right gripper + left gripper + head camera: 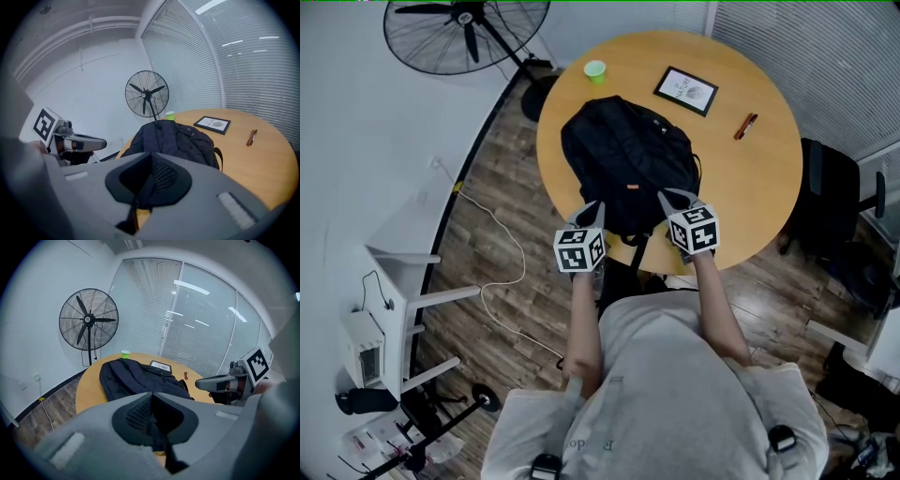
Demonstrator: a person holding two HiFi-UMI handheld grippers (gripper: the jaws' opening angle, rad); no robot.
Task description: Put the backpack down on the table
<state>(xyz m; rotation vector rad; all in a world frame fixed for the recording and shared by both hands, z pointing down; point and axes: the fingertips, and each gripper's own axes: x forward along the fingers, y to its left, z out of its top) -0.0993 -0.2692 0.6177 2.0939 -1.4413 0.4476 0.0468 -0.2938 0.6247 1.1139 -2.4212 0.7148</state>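
The left gripper point(594, 208) is clenched on a thin black strap point(161, 446), and the right gripper point(673, 197) on another thin black strap point(133, 213). Both bare forearms reach forward side by side, with the grey jaws tilted down at the near end of the soft black fabric backpack point(628, 159). The backpack lies flat on the round, smooth wooden table point(759, 178). Beyond it are a small green cup point(595, 70), a black-framed picture point(685, 91) and a reddish pen point(745, 126).
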